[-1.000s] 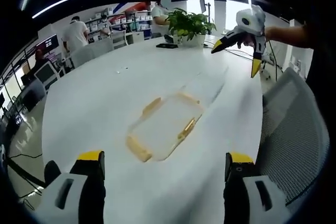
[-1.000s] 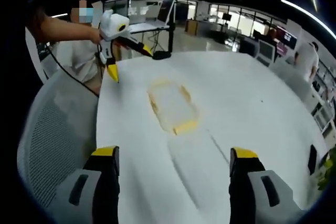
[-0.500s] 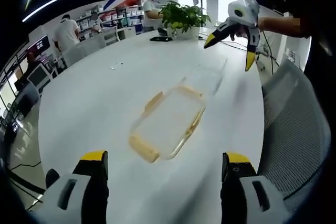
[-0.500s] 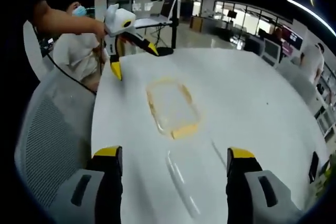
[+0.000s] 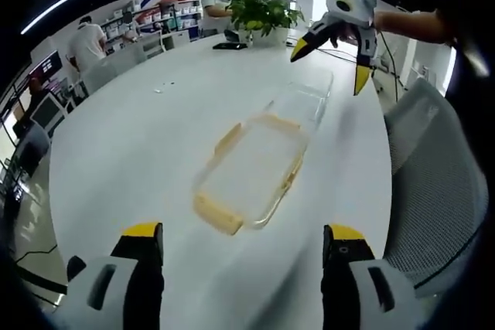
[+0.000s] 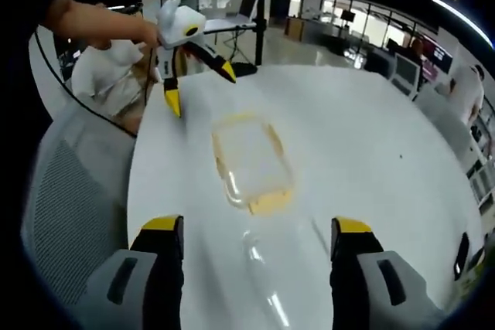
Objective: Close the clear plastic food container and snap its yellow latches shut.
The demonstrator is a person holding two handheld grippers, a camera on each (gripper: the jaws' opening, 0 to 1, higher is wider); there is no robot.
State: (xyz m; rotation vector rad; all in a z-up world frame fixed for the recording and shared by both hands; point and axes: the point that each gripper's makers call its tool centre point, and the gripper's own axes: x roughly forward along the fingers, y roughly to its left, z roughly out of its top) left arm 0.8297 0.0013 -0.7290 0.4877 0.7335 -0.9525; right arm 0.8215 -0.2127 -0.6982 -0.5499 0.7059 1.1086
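Observation:
A clear plastic container (image 5: 249,169) with yellow latches lies on the white table (image 5: 139,129), a short way ahead of my left gripper (image 5: 241,236), which is open and holds nothing. A clear lid (image 5: 306,102) lies flat just beyond the container. My right gripper (image 5: 329,67) hovers open above the far end of the lid. In the right gripper view the container (image 6: 247,152) sits mid-table, with the lid (image 6: 267,272) between it and my open right gripper (image 6: 257,228). The left gripper (image 6: 201,90) hangs open past the container's far end.
A grey mesh chair (image 5: 433,183) stands at the table's edge. A potted plant (image 5: 259,13) and a dark phone (image 5: 230,45) sit at one end of the table. A laptop on a stand (image 6: 251,5) sits at the other end. People and shelves are in the background.
Both grippers have come a little closer to the container, which looks larger in both views. Container and lid have not moved, and both grippers stay open.

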